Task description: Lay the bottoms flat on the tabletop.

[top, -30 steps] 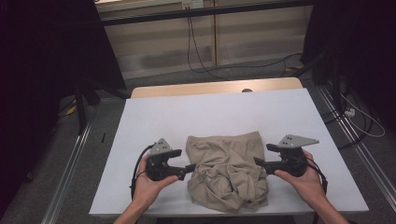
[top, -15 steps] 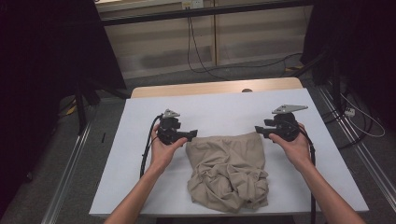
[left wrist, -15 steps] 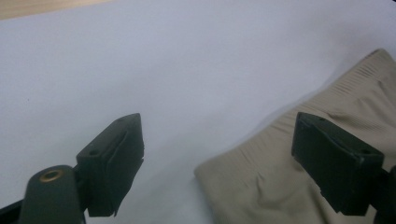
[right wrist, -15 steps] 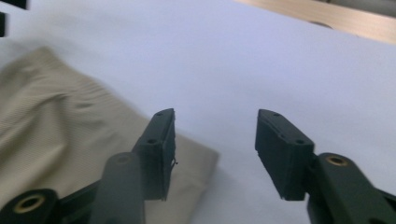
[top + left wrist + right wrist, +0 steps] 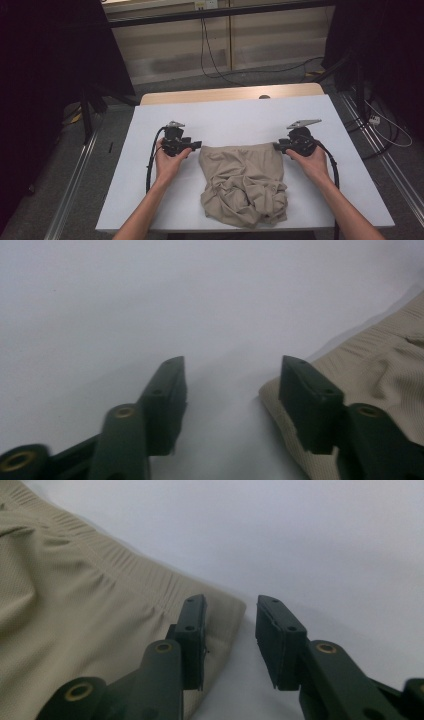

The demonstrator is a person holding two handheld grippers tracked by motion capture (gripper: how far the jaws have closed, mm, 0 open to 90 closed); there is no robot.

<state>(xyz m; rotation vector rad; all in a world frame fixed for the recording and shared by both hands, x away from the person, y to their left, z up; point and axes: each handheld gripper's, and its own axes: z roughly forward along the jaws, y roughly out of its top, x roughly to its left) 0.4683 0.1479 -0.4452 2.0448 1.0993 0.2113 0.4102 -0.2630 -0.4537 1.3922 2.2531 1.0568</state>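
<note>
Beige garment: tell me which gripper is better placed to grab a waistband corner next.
Right, probably. The right gripper is open with one jaw already over the garment's corner. The left gripper is open too, but the corner lies by one jaw, not between them.

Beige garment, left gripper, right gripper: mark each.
beige garment (image 5: 243, 187), high view, crumpled middle.
left gripper (image 5: 232, 385), left gripper view, gap between its open fingers.
right gripper (image 5: 230, 622), right gripper view, gap between its open fingers.

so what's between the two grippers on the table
In the high view, the beige garment's flat top edge spans the stretch from the left gripper to the right gripper; both sit open at its corners.
</note>
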